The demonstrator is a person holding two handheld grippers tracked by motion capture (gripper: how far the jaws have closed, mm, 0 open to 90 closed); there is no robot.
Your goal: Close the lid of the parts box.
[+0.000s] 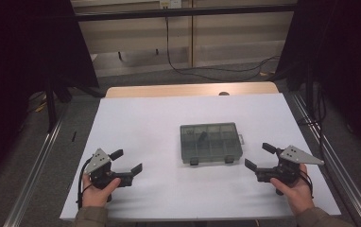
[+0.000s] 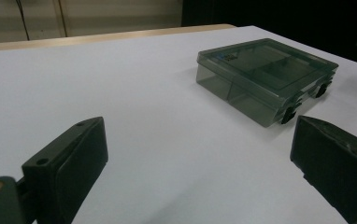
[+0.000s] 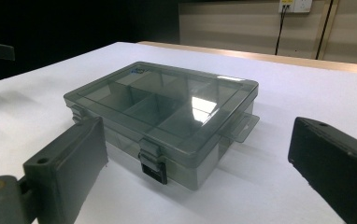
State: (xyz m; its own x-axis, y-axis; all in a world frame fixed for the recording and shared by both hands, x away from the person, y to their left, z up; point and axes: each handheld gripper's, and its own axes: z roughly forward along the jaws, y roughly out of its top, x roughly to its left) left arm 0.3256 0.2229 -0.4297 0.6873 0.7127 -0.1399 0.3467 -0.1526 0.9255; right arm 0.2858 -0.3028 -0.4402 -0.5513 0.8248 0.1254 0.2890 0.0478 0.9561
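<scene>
The left gripper [image 1: 128, 161] is held by a hand [image 1: 96, 189] at the near left of the white table [image 1: 145, 123], well apart from the smoky grey compartment box [image 1: 210, 143], which is taken here as the landmark. Its jaws are spread wide and nothing is held between them; they are pointed toward the box's left side. In the left gripper view the box [image 2: 266, 77] is seen beyond and to the right of the open jaws, with bare table between.

The box is set flat near the middle of the table, a little to the right of centre. Its clear lid is closed, and two dark latches [image 1: 210, 160] are seen on the side nearest the person. Inner dividers can be made out through the lid, and a small dark item [image 1: 202, 137] is seen inside; what it is cannot be told.

To the right of the box, the right gripper [image 1: 259, 156] is held by the other hand [image 1: 296, 188], near the box's front right corner but not touching it. Its jaws are likewise spread wide and empty. In the right gripper view the box [image 3: 167, 112] is seen close ahead between the jaws, with one latch [image 3: 152, 164] facing the camera and a small tab [image 3: 242, 127] projecting from the box's side.
</scene>
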